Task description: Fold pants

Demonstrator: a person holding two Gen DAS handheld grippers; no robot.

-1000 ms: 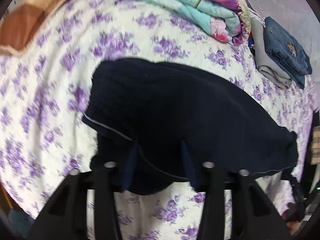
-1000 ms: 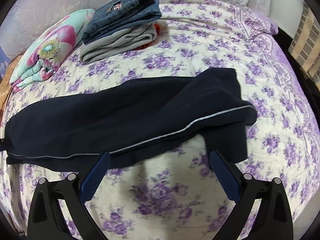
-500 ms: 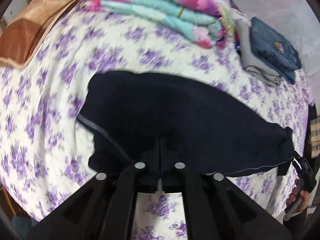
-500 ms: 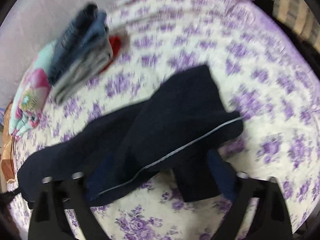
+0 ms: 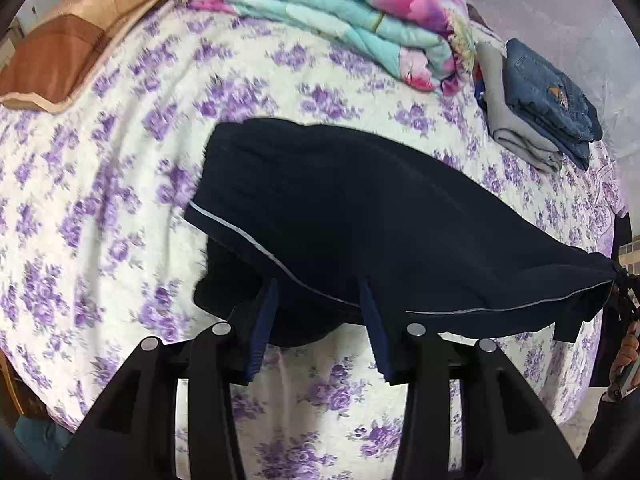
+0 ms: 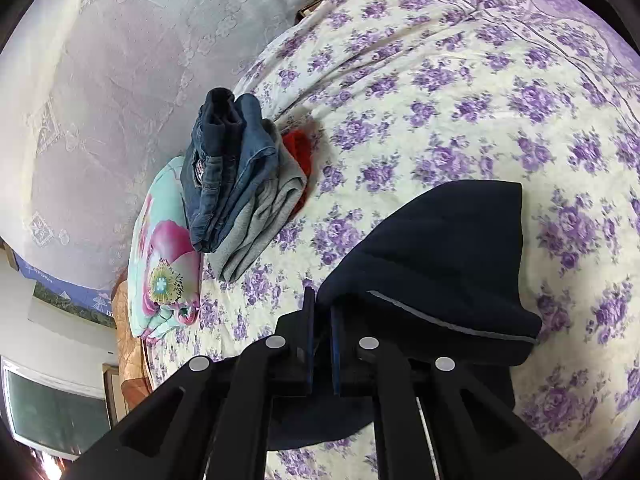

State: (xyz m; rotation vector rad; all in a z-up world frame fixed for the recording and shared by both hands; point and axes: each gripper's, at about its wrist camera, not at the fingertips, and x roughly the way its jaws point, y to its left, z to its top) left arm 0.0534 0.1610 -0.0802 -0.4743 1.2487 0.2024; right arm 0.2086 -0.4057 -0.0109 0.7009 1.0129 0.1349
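Mid-fold, hem-to-waist step by my read. Navy pants (image 5: pixel 360 216) stretched long across floral bedspread (image 5: pixel 100 200), near edge of bed. My right gripper (image 6: pixel 320 332) pressed together, pinching hem end, cloth bunched and lifted at pads. My left gripper (image 5: pixel 316 320) opening, jaws straddling waist-end cloth, not pressing it. Next: left needs fresh pinch or pin, then right carries hem over toward waist. Room: bare bedspread far side; folded clothes stack (image 6: pixel 240 192) and quilt (image 5: pixel 340 12) at far edge, well apart. Near bed edge close — watch drop-off.
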